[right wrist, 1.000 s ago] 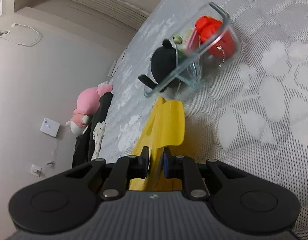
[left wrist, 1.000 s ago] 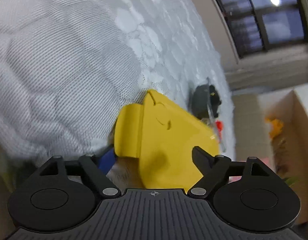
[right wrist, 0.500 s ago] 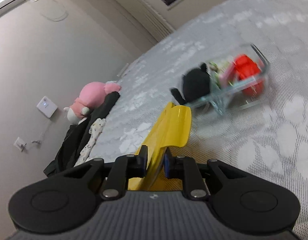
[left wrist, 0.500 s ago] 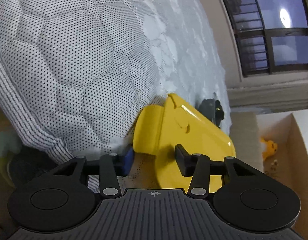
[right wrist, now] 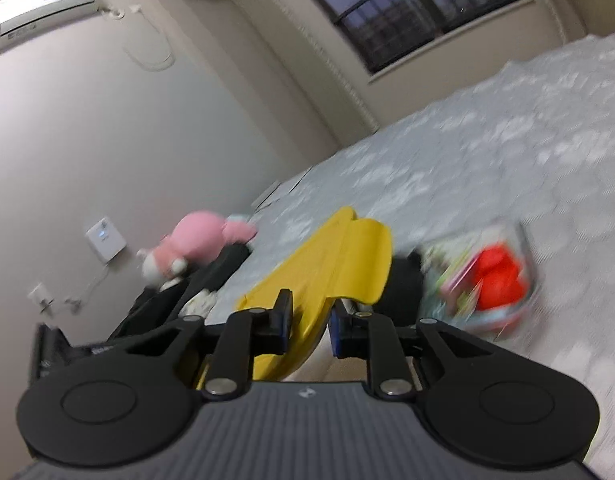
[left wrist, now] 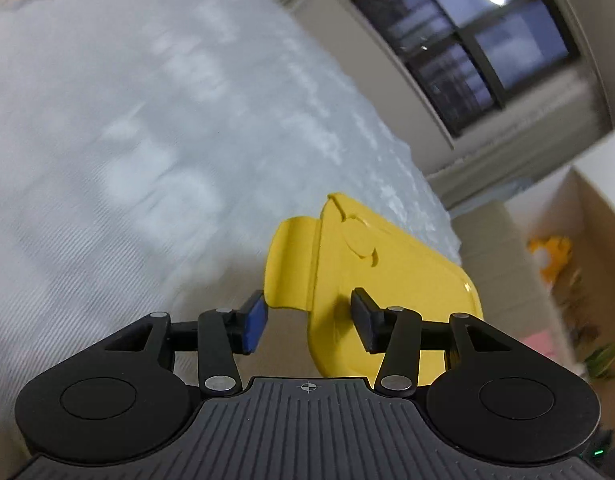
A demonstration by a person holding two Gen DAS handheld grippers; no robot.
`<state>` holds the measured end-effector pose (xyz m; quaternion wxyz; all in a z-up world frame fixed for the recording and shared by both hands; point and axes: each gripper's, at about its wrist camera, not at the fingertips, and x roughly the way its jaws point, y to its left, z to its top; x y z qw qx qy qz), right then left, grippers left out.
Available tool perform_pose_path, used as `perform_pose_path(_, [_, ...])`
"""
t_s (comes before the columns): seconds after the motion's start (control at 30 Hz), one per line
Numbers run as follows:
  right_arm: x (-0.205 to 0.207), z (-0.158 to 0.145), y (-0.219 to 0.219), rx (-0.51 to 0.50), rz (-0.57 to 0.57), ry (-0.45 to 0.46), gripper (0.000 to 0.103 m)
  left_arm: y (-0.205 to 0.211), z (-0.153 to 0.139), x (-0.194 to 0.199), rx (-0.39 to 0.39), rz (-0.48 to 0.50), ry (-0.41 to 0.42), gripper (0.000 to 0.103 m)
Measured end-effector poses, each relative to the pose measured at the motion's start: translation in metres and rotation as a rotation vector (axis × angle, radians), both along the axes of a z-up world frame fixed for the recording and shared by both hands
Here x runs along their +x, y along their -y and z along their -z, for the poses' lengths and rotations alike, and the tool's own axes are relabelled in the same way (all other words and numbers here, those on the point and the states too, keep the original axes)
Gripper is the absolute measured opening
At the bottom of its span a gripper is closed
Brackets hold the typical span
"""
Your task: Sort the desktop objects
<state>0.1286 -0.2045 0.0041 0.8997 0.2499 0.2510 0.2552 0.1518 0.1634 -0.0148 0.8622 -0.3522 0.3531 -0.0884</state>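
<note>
Yellow lid [right wrist: 327,276] hangs in the air above the near edge of the patterned grey bedspread [right wrist: 487,168], edge-on between the right gripper [right wrist: 309,322] pads; whether they pinch it or stand slightly apart cannot be told. The left gripper [left wrist: 307,320] is spread, its fingers either side of the lid's flap. Just beyond the lid sits a clear container [right wrist: 483,280], blurred, with red and black items inside. A pink plush [right wrist: 195,244] lies on dark clothing at the bedspread's left edge. Most of the bedspread beyond the container lies open towards the window wall.
</note>
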Motion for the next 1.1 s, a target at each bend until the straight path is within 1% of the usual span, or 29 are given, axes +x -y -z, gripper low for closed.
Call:
perform_pose_path(0.03, [0.009, 0.000, 0.007, -0.005, 0.019, 0.004, 0.023, 0.014, -0.004, 0.014, 0.041, 0.015, 0.010, 0.052])
perform_pose_path(0.17, [0.047, 0.011, 0.040, -0.003, 0.109, -0.069, 0.023, 0.060, 0.005, 0.065, 0.092, 0.093, -0.042, 0.055])
perform_pose_path(0.27, [0.066, 0.028, 0.063, 0.002, 0.159, -0.137, 0.024, 0.084, 0.021, 0.089, 0.098, 0.139, -0.100, 0.055])
perform_pose_path(0.37, [0.078, 0.054, 0.079, 0.032, 0.177, -0.209, 0.027, 0.095, 0.031, 0.096, 0.125, 0.147, -0.115, 0.055])
perform_pose_path(0.47, [0.084, 0.074, 0.084, 0.079, 0.161, -0.240, 0.029, 0.098, 0.030, 0.096, 0.174, 0.130, -0.100, 0.055])
perform_pose_path(0.53, [0.089, 0.080, 0.083, 0.103, 0.132, -0.269, 0.030, 0.091, 0.029, 0.093, 0.174, 0.121, -0.106, 0.052])
perform_pose_path(0.6, [0.085, 0.076, 0.082, 0.098, 0.129, -0.275, 0.034, 0.080, 0.022, 0.086, 0.175, 0.096, -0.094, 0.053])
perform_pose_path(0.63, [0.079, 0.072, 0.083, 0.092, 0.130, -0.260, 0.040, 0.073, 0.017, 0.082, 0.177, 0.080, -0.079, 0.056])
perform_pose_path(0.67, [0.072, 0.068, 0.085, 0.087, 0.139, -0.236, 0.049, 0.067, 0.012, 0.078, 0.179, 0.064, -0.064, 0.058])
perform_pose_path(0.73, [0.056, 0.060, 0.092, 0.071, 0.193, -0.184, 0.055, 0.059, 0.003, 0.074, 0.172, 0.048, -0.039, 0.063])
perform_pose_path(0.8, [0.046, 0.050, 0.095, 0.036, 0.269, -0.127, 0.052, 0.057, -0.005, 0.076, 0.148, 0.054, -0.023, 0.066])
perform_pose_path(0.83, [0.044, 0.046, 0.094, 0.006, 0.304, -0.099, 0.048, 0.057, -0.009, 0.077, 0.136, 0.057, -0.016, 0.068])
perform_pose_path(0.93, [0.053, 0.035, 0.082, -0.106, 0.340, -0.049, 0.046, 0.076, -0.012, 0.085, 0.159, 0.101, -0.017, 0.069])
perform_pose_path(1.0, [0.071, 0.037, 0.069, -0.181, 0.329, -0.056, 0.042, 0.088, -0.010, 0.093, 0.181, 0.128, -0.029, 0.069])
perform_pose_path(1.07, [0.086, 0.041, 0.057, -0.239, 0.306, -0.071, 0.029, 0.098, -0.002, 0.104, 0.206, 0.148, -0.054, 0.069])
perform_pose_path(1.1, [0.087, 0.044, 0.051, -0.222, 0.273, -0.084, 0.026, 0.103, 0.002, 0.109, 0.219, 0.158, -0.067, 0.069])
